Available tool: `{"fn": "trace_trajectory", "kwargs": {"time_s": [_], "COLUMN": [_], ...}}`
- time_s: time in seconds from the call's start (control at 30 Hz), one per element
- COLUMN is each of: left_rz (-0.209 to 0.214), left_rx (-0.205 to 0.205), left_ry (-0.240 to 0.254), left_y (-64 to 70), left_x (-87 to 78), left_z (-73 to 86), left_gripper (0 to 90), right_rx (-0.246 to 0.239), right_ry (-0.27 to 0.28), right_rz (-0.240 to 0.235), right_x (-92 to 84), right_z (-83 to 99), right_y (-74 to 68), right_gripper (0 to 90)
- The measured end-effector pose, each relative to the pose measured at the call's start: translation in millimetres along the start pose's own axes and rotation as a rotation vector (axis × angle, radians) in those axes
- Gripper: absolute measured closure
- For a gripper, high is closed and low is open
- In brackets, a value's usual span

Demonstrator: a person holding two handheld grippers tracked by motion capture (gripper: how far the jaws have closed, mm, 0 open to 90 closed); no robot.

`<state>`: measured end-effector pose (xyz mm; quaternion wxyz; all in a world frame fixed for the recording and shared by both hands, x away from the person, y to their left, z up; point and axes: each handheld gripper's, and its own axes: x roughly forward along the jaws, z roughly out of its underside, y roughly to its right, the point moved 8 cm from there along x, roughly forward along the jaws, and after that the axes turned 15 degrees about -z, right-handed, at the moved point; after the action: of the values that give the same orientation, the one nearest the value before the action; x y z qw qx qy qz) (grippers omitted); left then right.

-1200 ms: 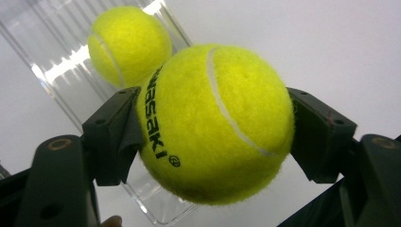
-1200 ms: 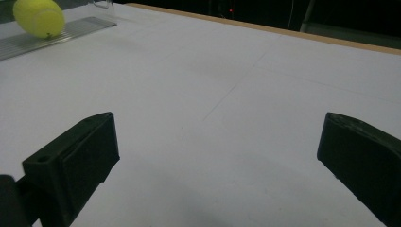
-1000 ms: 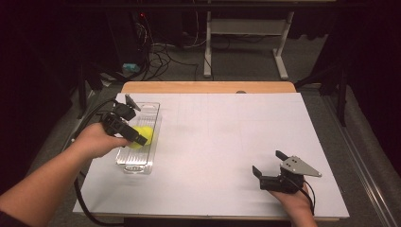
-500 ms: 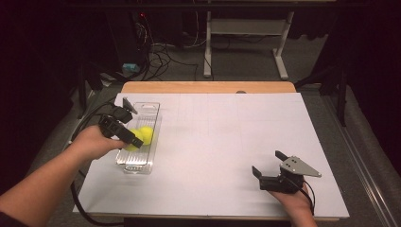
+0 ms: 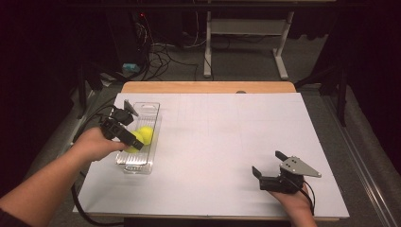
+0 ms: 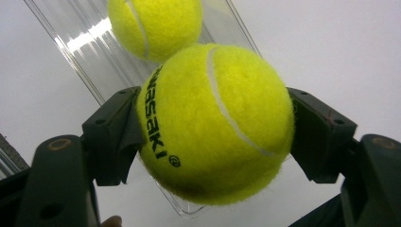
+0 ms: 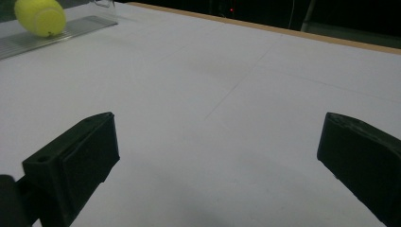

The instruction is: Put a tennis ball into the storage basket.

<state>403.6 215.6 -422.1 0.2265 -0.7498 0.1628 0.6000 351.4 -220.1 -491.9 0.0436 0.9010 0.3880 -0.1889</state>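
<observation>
Gripping a tennis ball (image 6: 215,125) over the clear plastic tray (image 5: 146,109), your left gripper (image 5: 126,136) clamps it between both pads. Second ball (image 5: 146,134) sits in the tray. A ball has no long axis; its seam runs top to bottom. Next, judge lift or release. Right gripper (image 5: 268,166) rests open.

- A clear plastic tray (image 5: 150,112) lies on the left part of the white-topped desk (image 5: 227,142), its long side running away from the person.
- A yellow tennis ball (image 5: 146,134) lies in the tray, about midway along it.
- A second yellow tennis ball (image 6: 215,123) sits between the jaws of the left hand-held gripper (image 5: 128,138), over the tray and just nearer the person than the first.
- The right hand-held gripper (image 5: 267,166) rests at the desk's near right, well apart from the tray.
- Behind the desk's far edge, table legs (image 5: 207,42) and cables (image 5: 163,52) are on the floor.
</observation>
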Motion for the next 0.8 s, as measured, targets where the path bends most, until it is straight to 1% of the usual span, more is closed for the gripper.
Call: {"fn": "trace_trajectory", "kwargs": {"time_s": [0.13, 0.27, 0.5, 0.6, 0.67, 0.8], "left_rz": [0.000, 0.007, 0.002, 0.011, 0.005, 0.006], "left_rx": [0.001, -0.002, 0.001, -0.004, -0.003, 0.001], "left_ry": [-0.012, -0.010, -0.024, -0.027, -0.029, -0.042], "left_y": [0.6, 1.1, 1.1, 1.3, 1.5, 2.6], "left_x": [4.5, 7.6, 12.9, 14.6, 17.8, 22.6], "left_z": [0.9, 0.6, 1.4, 1.0, 1.3, 2.2], "left_gripper": [26.8, 26.7, 26.7, 26.7, 26.7, 26.7], "right_rx": [0.001, 0.001, 0.001, 0.002, 0.001, 0.006], "right_ry": [0.000, -0.001, -0.001, -0.003, -0.001, -0.002], "right_rz": [0.000, -0.001, 0.000, -0.002, -0.002, -0.004], "right_x": [-0.1, 0.0, 0.1, 0.2, 0.2, 0.5], "right_z": [0.0, 0.3, 0.3, 0.5, 0.4, 0.9], "right_y": [-0.4, -0.1, -0.1, -0.3, -0.4, -0.4], "right_gripper": [0.0, 0.0, 0.0, 0.0, 0.0, 0.0]}}
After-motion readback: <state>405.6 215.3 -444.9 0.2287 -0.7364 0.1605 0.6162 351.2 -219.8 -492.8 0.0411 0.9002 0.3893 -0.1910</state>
